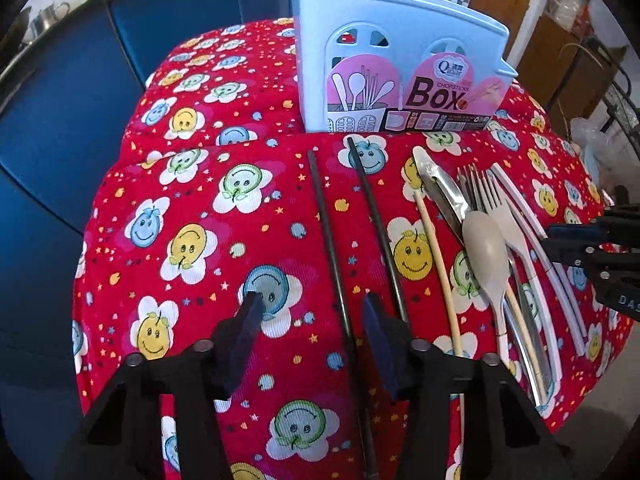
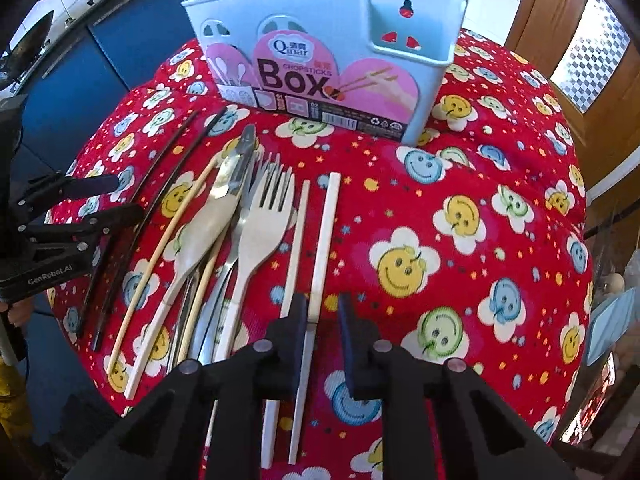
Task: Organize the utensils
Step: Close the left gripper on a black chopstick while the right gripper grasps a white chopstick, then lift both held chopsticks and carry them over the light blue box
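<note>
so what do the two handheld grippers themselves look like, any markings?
Both are matte black plastic, with angular cut-out linkage arms, round silver-grey pivot pins and dark navy flat finger pads. The left gripper carries white "GenRobot.AI" lettering on its body; the right gripper shows partial white letters "DAS".

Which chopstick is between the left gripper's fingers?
The leftmost black chopstick; its twin lies just outside the left gripper.

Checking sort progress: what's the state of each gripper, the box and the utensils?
left gripper: open, straddling a black chopstick
right gripper: narrowly open, white chopstick between jaws
chopsticks box: upright, nothing sticking out
beige spoon: lying on the cutlery pile
beige fork: lying in the pile
</note>
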Tool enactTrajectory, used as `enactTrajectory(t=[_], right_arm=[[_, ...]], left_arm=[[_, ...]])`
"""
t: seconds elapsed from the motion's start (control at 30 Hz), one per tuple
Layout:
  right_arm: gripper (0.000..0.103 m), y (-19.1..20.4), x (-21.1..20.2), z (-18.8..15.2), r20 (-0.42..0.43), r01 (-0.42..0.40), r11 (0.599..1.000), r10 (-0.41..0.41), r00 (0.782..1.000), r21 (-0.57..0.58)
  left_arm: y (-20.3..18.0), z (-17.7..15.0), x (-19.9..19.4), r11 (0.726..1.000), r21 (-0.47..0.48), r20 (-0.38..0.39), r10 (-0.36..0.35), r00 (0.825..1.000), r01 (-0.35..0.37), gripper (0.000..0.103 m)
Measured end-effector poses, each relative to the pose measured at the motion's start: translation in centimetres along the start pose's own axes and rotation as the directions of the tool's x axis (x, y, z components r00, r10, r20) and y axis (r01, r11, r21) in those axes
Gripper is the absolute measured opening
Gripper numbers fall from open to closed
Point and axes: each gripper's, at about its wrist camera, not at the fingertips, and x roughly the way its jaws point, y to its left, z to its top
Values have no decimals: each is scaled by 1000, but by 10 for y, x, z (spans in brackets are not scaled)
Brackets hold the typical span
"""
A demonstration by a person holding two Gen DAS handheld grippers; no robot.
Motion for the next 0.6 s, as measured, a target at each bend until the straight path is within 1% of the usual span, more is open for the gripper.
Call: enactTrajectory(t=[0.03, 0.1, 0.2, 0.23, 0.27, 0.33, 0.37, 0.4, 0.5, 0.6], right_arm=[[16, -1, 0, 2, -5, -1, 1000, 1, 1000, -2], [16, -2, 2, 7, -22, -10, 1000, 9, 1000, -9], [16, -1, 4, 12, -64, -25, 998, 21, 998, -56], [16, -1, 4, 14, -77, -31, 998, 26, 997, -57], [16, -2, 5, 16, -88, -38, 998, 33, 996, -55], [16, -3, 6, 19, -99, -47, 998, 42, 994, -49], [13, -3, 7, 21, -98, -49, 998, 44, 994, -48], [11, -4, 8, 22, -95, -49, 998, 44, 994, -44], [9, -7, 7, 24, -73, -57, 998, 55, 996, -20], [8, -10, 3, 19, -28, -69, 998, 69, 997, -1]], left_arm=[[1, 2, 0, 1000, -4, -8, -6, 1000, 6, 46], [1, 5, 1, 1000, -2, -31, -15, 999, 15, 35], [-4, 8, 1, 997, 6, -104, -75, 992, 76, 20], [-7, 8, 1, 995, 9, -131, -99, 986, 101, 20], [-10, 9, 1, 994, 15, -147, -106, 983, 109, 18], [-16, 8, 1, 994, 39, -171, -97, 981, 105, 15], [-17, 8, 2, 994, 46, -174, -87, 981, 96, 13], [-18, 9, 2, 995, 44, -175, -83, 981, 92, 9], [-12, 10, 3, 995, 5, -162, -102, 981, 104, 7], [-7, 9, 0, 992, -24, -131, -126, 983, 124, 6]])
